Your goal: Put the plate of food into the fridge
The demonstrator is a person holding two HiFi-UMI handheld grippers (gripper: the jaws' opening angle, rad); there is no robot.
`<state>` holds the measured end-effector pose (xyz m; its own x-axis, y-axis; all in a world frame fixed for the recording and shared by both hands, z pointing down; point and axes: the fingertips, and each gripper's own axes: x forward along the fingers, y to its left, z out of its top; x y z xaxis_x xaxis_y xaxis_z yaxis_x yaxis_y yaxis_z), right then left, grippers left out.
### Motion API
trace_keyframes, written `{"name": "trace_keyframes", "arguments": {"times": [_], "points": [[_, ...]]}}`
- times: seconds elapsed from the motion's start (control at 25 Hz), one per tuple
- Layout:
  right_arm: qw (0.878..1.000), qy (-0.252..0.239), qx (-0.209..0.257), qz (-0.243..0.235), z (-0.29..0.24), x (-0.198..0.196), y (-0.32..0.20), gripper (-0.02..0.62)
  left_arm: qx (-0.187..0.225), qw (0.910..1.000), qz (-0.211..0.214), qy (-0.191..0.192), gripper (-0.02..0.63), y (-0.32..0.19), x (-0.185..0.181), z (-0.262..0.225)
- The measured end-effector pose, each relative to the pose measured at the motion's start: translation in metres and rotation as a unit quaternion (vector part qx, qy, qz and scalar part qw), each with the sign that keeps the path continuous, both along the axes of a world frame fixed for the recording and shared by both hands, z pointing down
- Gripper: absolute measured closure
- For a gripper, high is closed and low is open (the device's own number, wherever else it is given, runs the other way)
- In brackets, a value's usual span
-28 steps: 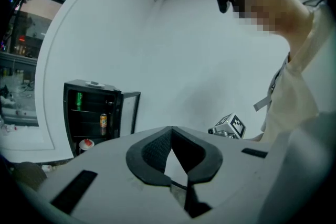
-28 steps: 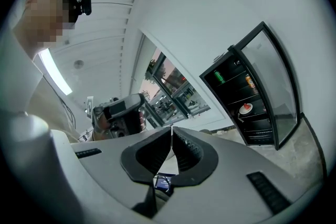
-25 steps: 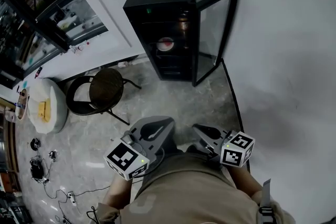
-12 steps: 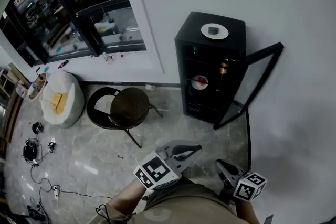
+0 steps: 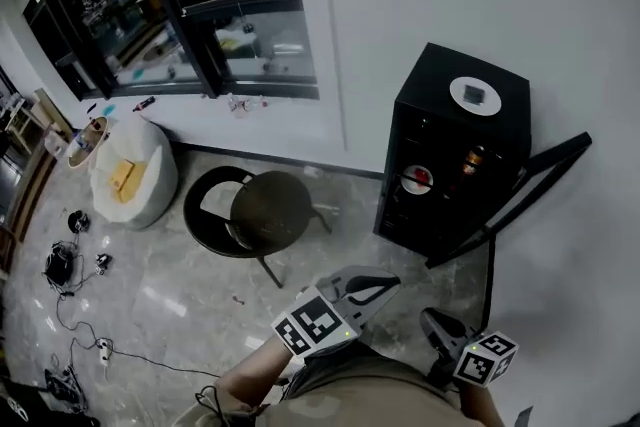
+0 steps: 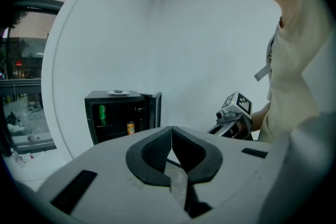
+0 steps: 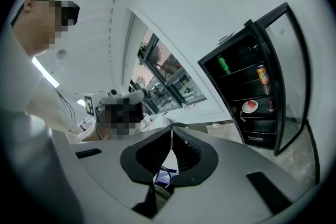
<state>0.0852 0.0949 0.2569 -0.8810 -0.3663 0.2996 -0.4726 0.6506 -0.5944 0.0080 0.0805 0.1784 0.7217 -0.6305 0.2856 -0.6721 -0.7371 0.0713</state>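
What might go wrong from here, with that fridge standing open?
1. The door stands wide open with the plate already inside. Left so, the fridge would likely warm up.
2. The door juts out over the floor ahead of the right gripper, which may bump it on the way in.
3. Cables lie loose on the floor and are a possible trip hazard.

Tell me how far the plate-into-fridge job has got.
Done, it seems: a plate of food sits inside the fridge. In hand: nothing; the left tool and right tool are both shut and empty, away from the fridge. Left: the door stands open, perhaps to close.
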Motion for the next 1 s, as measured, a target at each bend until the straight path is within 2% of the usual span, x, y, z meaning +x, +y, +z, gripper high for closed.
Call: {"name": "trace_keyframes", "arguments": {"times": [0.12, 0.24, 0.4, 0.52, 0.84, 1.0], "points": [[1.0, 0.014, 0.009, -0.013, -0.003, -0.028, -0.012, 0.572, 0.01, 0.9999, -0.011, -0.007, 0.597, -0.015, -0.033, -0.005], [0.999, 0.03, 0.009, -0.02, -0.007, -0.042, -0.032, 0.572, 0.02, 0.9991, -0.011, -0.037, 0.595, -0.042, -0.049, -0.002], [0.999, 0.049, -0.003, -0.003, -0.005, -0.044, -0.049, 0.572, 0.023, 0.998, 0.022, -0.055, 0.595, -0.072, -0.05, 0.009], [0.998, 0.058, -0.008, 0.013, -0.003, -0.048, -0.067, 0.572, 0.043, 0.9955, 0.045, -0.072, 0.595, -0.102, -0.053, 0.008], [0.995, 0.085, -0.02, 0.047, 0.004, -0.059, -0.089, 0.572, 0.117, 0.977, 0.111, -0.14, 0.595, -0.177, -0.053, 0.001], [0.994, 0.087, -0.019, 0.071, 0.002, -0.056, -0.097, 0.572, 0.126, 0.9711, 0.135, -0.151, 0.594, -0.205, -0.044, -0.001]]}}
